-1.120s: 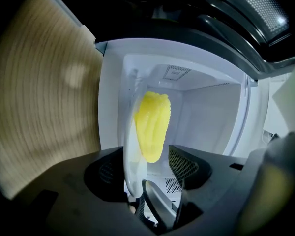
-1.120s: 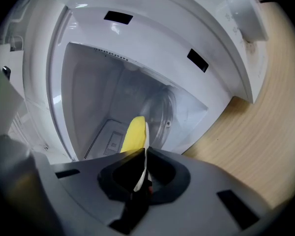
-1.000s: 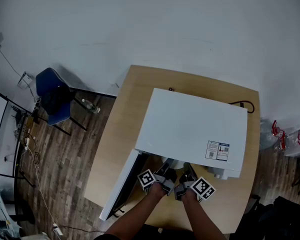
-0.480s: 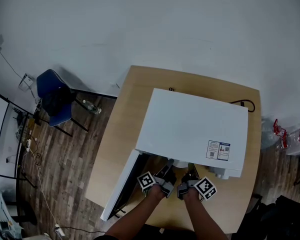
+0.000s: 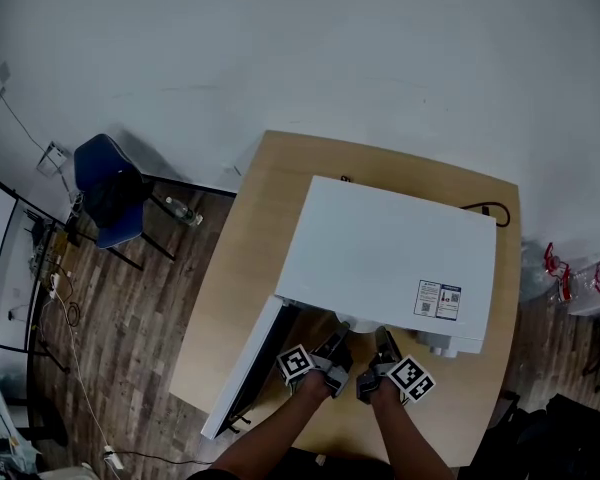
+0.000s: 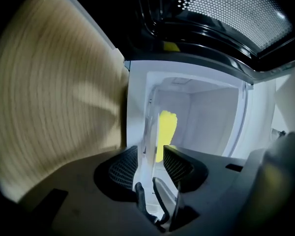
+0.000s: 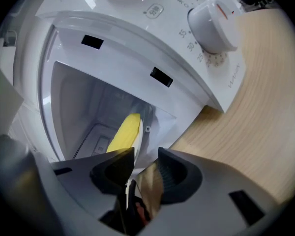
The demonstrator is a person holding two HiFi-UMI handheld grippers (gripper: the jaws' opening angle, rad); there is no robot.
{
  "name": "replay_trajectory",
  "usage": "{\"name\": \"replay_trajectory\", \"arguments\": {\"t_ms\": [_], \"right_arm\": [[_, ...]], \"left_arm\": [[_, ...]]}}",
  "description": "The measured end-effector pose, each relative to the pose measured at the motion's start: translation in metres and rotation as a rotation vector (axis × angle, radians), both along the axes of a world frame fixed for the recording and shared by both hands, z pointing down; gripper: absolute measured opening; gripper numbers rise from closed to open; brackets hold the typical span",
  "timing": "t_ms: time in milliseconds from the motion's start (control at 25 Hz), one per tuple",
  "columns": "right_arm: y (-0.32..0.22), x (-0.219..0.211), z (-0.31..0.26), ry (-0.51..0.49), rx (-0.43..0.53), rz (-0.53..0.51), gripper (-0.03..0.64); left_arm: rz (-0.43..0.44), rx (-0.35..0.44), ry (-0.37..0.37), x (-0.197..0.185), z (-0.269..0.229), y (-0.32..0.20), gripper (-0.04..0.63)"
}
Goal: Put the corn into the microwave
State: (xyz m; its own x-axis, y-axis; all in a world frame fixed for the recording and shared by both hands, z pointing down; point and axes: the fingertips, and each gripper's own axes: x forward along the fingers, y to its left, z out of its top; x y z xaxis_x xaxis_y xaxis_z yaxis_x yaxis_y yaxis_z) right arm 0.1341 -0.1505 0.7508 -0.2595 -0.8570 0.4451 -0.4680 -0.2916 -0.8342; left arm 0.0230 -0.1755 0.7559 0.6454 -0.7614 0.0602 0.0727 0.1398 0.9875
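As it lies inside the microwave (image 5: 390, 258), the corn (image 7: 124, 132) runs level.

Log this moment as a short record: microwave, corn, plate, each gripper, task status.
microwave: stands on the wooden table, door swung open
corn: yellow, lying on the white plate, inside the microwave
left gripper: at the opening, fingers closing with the plate's rim between them
right gripper: at the opening, fingers opening, apart at the plate's rim
task status: corn is inside, door not yet shut
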Motion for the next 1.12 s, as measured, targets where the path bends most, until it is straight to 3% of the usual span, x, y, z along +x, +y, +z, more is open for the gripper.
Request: {"name": "replay_trajectory", "arguments": {"t_ms": [200,280,400,560,720,840,1120], "right_arm": [[0.025,-0.003,-0.010,0.141,0.007,-0.107,0.207],[0.036,-0.008,-0.015,0.197,0.009,-0.166,0.202],[0.060,-0.023,-0.020,0.298,0.014,-0.312,0.192],[0.100,-0.044,-0.032,0.434,0.029,-0.474,0.179],[0.126,-0.051,-0.037,0.434,0.029,-0.492,0.176],[0.136,-0.048,-0.036,0.450,0.016,-0.499,0.176],[0.132,-0.026,-0.039,0.510,0.011,-0.515,0.176]], "left_arm": [[0.025,0.011,-0.023,0.009,0.000,0.002,0.145],[0.019,-0.001,-0.019,0.012,0.002,0.002,0.079],[0.003,-0.024,-0.026,0.014,0.004,0.001,0.032],[0.011,-0.027,-0.094,0.014,0.003,-0.003,0.021],[-0.011,-0.035,-0.100,0.016,0.005,-0.014,0.021],[-0.008,-0.048,-0.145,0.019,0.004,-0.022,0.020],[-0.042,-0.070,-0.187,0.020,0.007,-0.030,0.021]]}}
